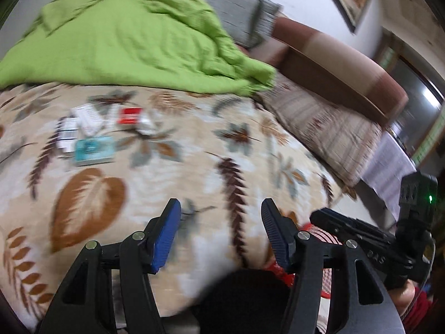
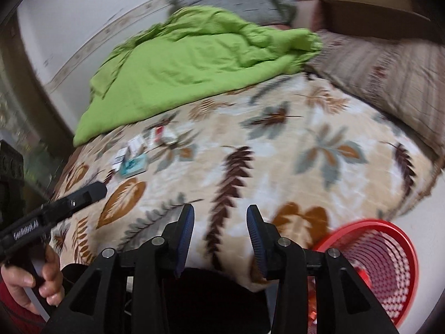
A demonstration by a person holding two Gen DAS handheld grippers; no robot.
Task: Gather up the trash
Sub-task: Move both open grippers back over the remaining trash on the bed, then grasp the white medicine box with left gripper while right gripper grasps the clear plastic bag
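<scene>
Several small pieces of trash lie in a cluster on the leaf-patterned bedspread: a teal box, white cartons and a red-and-white packet. The same pile shows far left in the right wrist view. My left gripper hovers over the bed's near edge, open and empty, well short of the pile. My right gripper is likewise open with nothing between its pads. A red mesh waste basket stands on the floor at the bed's near right corner.
A crumpled green blanket covers the far side of the bed. A striped pillow and a grey pillow lie by the brown headboard. A hand holds the left gripper's handle.
</scene>
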